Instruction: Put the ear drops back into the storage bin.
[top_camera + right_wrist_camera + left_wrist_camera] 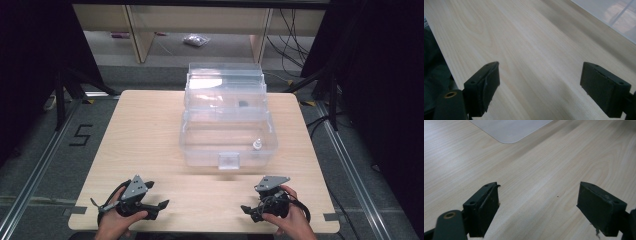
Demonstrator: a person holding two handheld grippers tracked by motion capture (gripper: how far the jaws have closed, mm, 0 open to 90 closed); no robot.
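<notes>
Clear plastic box (227,132) sits in the middle of our table (145,135), far from our left gripper (159,206) and right gripper (246,210), both spread wide and empty, so a hard bump could push it away.

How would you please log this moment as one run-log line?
left gripper: open, empty, near table edge | right gripper: open, empty, near table edge | clear box: mid-table, untouched | small white item: inside box

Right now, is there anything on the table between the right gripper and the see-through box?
No. In the high view, just bare wooden table lies between the right gripper and the clear box; its jaws stand open and empty.
</notes>
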